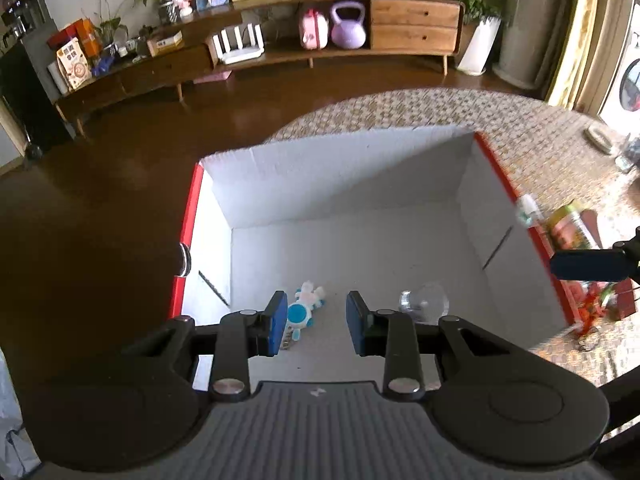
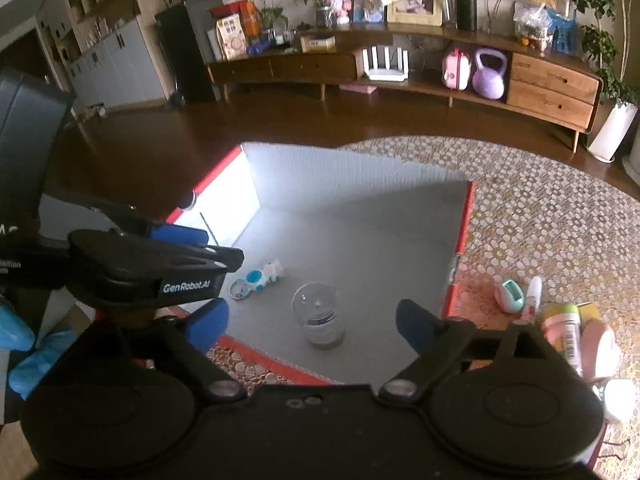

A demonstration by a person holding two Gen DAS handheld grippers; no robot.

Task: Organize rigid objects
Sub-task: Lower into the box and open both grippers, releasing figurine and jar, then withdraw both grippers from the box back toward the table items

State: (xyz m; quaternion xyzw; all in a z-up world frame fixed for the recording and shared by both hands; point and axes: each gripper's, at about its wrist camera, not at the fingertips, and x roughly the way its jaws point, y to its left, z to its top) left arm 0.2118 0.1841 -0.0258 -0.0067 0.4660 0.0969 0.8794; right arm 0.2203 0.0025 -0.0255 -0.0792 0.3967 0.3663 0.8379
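Observation:
A white box with a red rim stands on a patterned tablecloth. On its floor lie a blue-and-white toy figure and a clear plastic jar. My left gripper hovers over the near part of the box, above the toy. Its blue pads are a little apart with nothing between them, so it is open. My right gripper hangs above the jar with its jaws wide open, and the pads are clear of the jar. The left gripper also shows side-on in the right wrist view.
Right of the box, on the cloth, lie a teal-and-pink egg-shaped gadget, a small white bottle, a pink tube with a green cap and a pink heart-shaped case. A small dark cylinder sits at the box's left rim. Brown floor and a long wooden sideboard lie beyond.

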